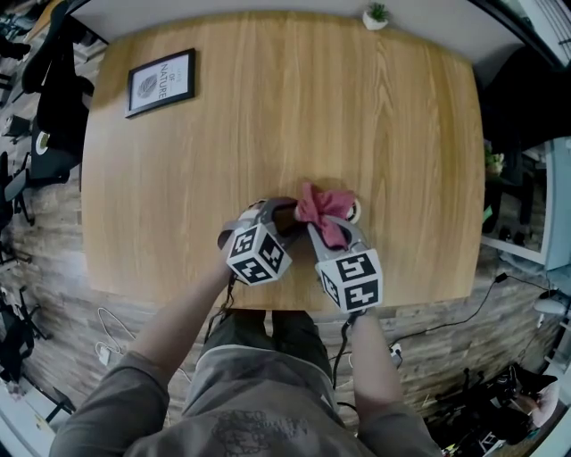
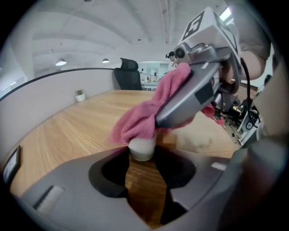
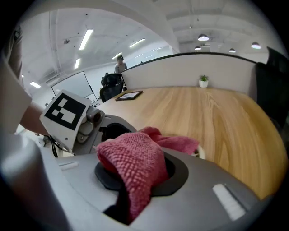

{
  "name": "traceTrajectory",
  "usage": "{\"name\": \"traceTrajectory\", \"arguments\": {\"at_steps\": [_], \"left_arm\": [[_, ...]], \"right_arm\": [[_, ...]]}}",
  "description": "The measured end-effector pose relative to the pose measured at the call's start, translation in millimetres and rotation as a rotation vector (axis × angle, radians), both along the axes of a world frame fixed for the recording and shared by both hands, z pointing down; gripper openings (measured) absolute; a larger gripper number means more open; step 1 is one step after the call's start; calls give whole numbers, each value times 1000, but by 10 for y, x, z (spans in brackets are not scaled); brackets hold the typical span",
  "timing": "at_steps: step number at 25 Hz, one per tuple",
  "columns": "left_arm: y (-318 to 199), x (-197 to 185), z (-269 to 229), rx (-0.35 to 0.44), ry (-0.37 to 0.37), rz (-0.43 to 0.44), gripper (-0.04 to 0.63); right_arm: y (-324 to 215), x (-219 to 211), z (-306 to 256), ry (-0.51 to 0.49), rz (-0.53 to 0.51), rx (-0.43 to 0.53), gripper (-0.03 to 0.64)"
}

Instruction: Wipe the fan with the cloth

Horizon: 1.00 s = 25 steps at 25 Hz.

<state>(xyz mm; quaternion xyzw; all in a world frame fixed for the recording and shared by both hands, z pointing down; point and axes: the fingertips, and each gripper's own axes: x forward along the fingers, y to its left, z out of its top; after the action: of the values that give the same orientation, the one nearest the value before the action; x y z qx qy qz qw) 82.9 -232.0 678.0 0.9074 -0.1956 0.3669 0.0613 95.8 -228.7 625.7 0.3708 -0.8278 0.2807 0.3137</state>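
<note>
My right gripper (image 1: 328, 223) is shut on a pink cloth (image 1: 323, 205), which bunches out of its jaws (image 3: 135, 167) and drapes over a small white fan (image 1: 354, 211). Most of the fan is hidden under the cloth. In the left gripper view a white rounded part of the fan (image 2: 142, 149) sits between the tips of my left gripper (image 2: 142, 157), and the jaws close on it. The cloth (image 2: 144, 115) hangs just above that part, with the right gripper (image 2: 194, 94) pressing in from the right. Both grippers meet near the table's front edge.
The wooden table (image 1: 294, 116) carries a framed picture (image 1: 161, 82) at the far left and a small potted plant (image 1: 376, 15) at the far edge. An office chair (image 2: 131, 74) stands beyond the table. Cables lie on the floor around it.
</note>
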Motion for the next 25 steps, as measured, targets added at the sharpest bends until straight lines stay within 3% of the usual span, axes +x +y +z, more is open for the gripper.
{"name": "traceTrajectory", "arguments": {"at_steps": [3, 7, 9, 18, 22, 25], "left_arm": [[-4, 7, -3, 3, 1, 3, 179], [-7, 0, -1, -7, 0, 5, 179], [-11, 0, -1, -17, 0, 5, 179], [-6, -9, 0, -15, 0, 2, 179], [-8, 0, 3, -14, 0, 4, 178], [-9, 1, 3, -11, -1, 8, 178]], "right_arm": [[-71, 396, -40, 34, 92, 17, 86], [-188, 1006, -13, 106, 305, 23, 86], [-238, 1122, -6, 124, 345, 37, 86], [-199, 207, 31, 78, 169, 64, 89], [-41, -229, 80, -19, 53, -4, 89], [21, -286, 82, -12, 2, -7, 86]]}}
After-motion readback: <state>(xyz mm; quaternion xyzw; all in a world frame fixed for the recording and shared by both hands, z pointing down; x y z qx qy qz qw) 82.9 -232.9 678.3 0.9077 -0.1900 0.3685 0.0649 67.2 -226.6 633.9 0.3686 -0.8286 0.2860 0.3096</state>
